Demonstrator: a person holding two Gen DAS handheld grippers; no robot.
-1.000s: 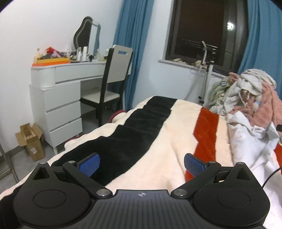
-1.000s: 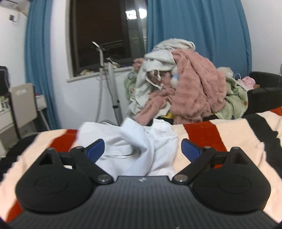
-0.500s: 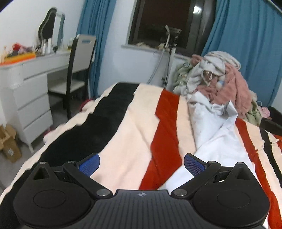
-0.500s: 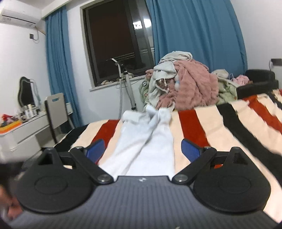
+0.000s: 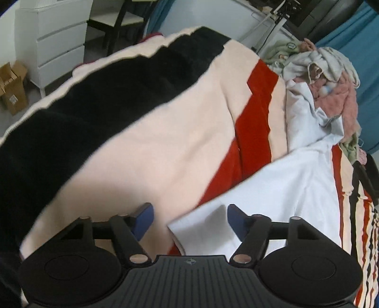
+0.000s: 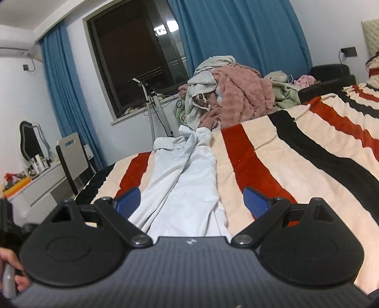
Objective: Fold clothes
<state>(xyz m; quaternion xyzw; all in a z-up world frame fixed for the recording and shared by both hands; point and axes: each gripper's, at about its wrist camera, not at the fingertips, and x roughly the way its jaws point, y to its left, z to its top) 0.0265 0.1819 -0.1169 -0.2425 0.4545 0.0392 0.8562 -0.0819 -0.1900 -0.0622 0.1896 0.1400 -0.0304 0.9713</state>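
Observation:
A white garment [image 5: 296,180] lies stretched lengthwise on the striped blanket [image 5: 154,142], its far end at the clothes pile [image 5: 331,78]. My left gripper [image 5: 189,220] points down at the garment's near corner. Its jaws are closing with that corner between them, and a gap still shows beside the left pad. In the right wrist view the white garment [image 6: 187,180] runs away from me over the blanket [image 6: 284,161] toward the pile [image 6: 232,94]. My right gripper [image 6: 191,201] stands open just above the garment's near end, its fingers on either side of the cloth.
A white dresser [image 5: 52,35], a dark chair [image 5: 118,19] and a cardboard box [image 5: 11,87] stand left of the bed. A metal stand [image 6: 154,111] rises by the window. A black armchair [image 6: 329,73] sits far right. A person's hand [image 6: 9,258] shows at the lower left.
The left gripper swung right and tipped down onto the white garment's corner, and its jaws narrowed. The right gripper pulled back from the pile; the garment now lies drawn out long.

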